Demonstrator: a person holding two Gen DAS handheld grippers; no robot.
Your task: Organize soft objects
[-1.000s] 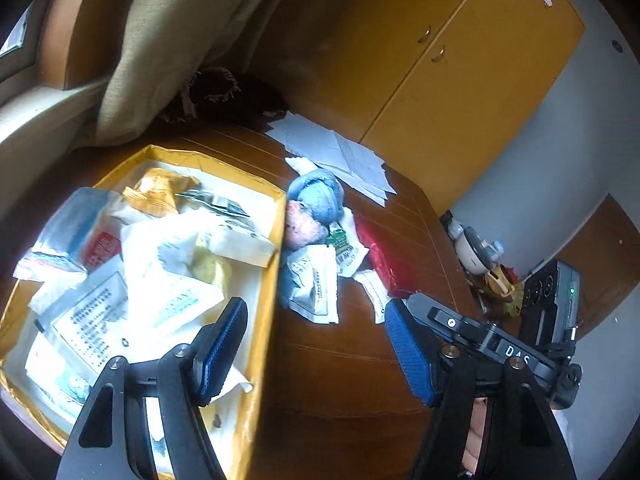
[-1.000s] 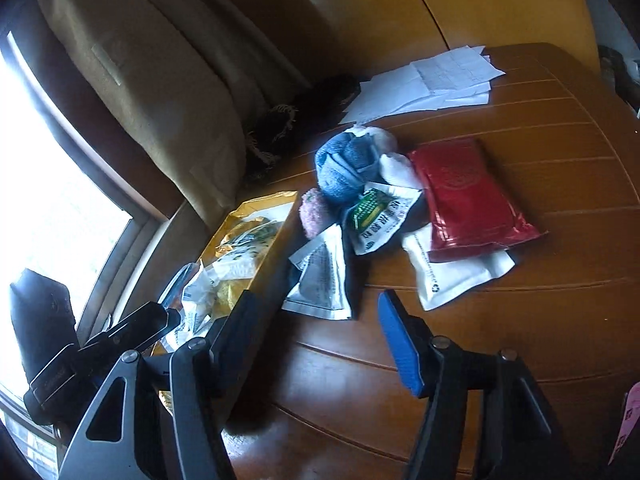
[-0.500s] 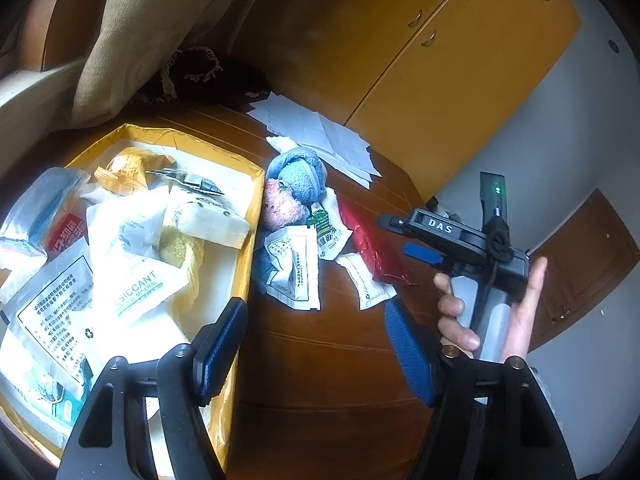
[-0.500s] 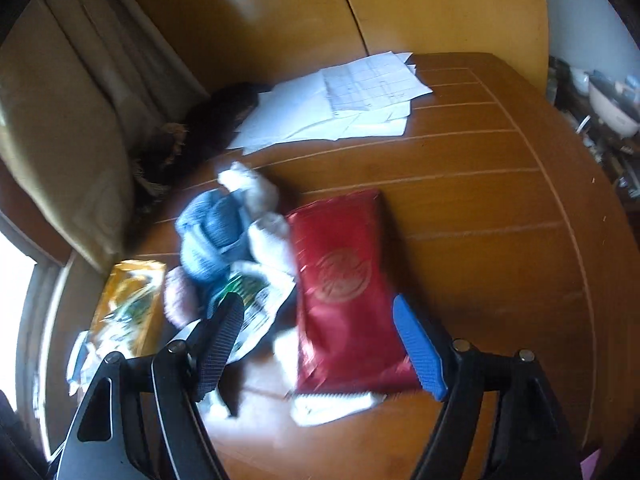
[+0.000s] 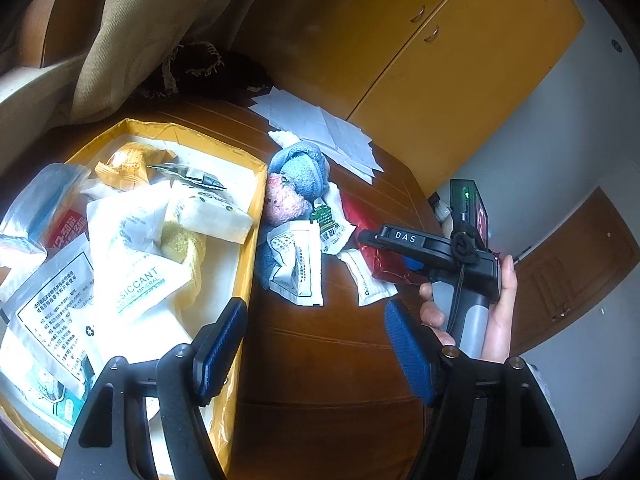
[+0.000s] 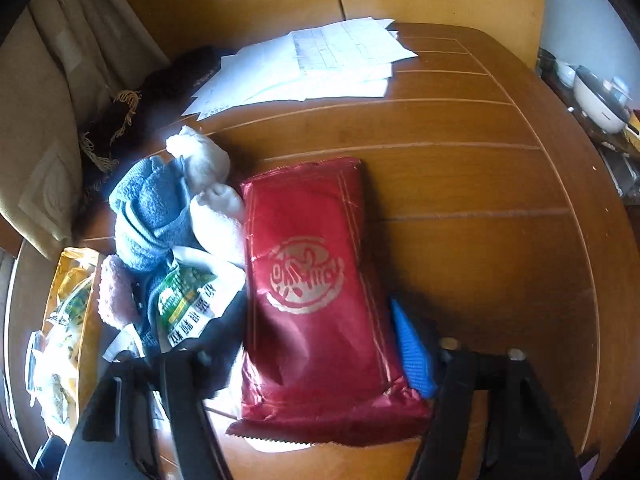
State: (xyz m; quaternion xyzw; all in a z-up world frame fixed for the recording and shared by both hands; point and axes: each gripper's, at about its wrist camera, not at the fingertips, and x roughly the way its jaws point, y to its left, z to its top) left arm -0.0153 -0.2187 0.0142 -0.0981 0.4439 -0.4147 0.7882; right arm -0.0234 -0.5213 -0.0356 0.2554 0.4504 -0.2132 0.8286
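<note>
A pile of soft things lies on the wooden table (image 6: 480, 184): a red foil packet (image 6: 312, 280), a blue knitted cloth (image 6: 152, 216), a pink plush ball (image 6: 116, 296), a white cloth (image 6: 208, 176) and white sachets (image 5: 298, 264). My right gripper (image 6: 320, 364) is open, its fingers either side of the red packet's near end; its left pad is hidden. I cannot tell if they touch it. It shows in the left wrist view (image 5: 436, 248) over the red packet (image 5: 380, 240). My left gripper (image 5: 316, 348) is open and empty above the edge of the yellow tray (image 5: 256, 208).
The yellow tray holds several sachets and packets (image 5: 132, 264). White papers (image 6: 320, 68) lie at the table's far side, a dark fringed cloth (image 6: 152, 100) beside them. A curtain (image 5: 120, 28) hangs at left; a yellow cabinet (image 5: 440, 60) stands behind.
My right gripper has moved right and down from near the tray to the red packet, now straddling its near end. My left gripper has stayed over the tray edge.
</note>
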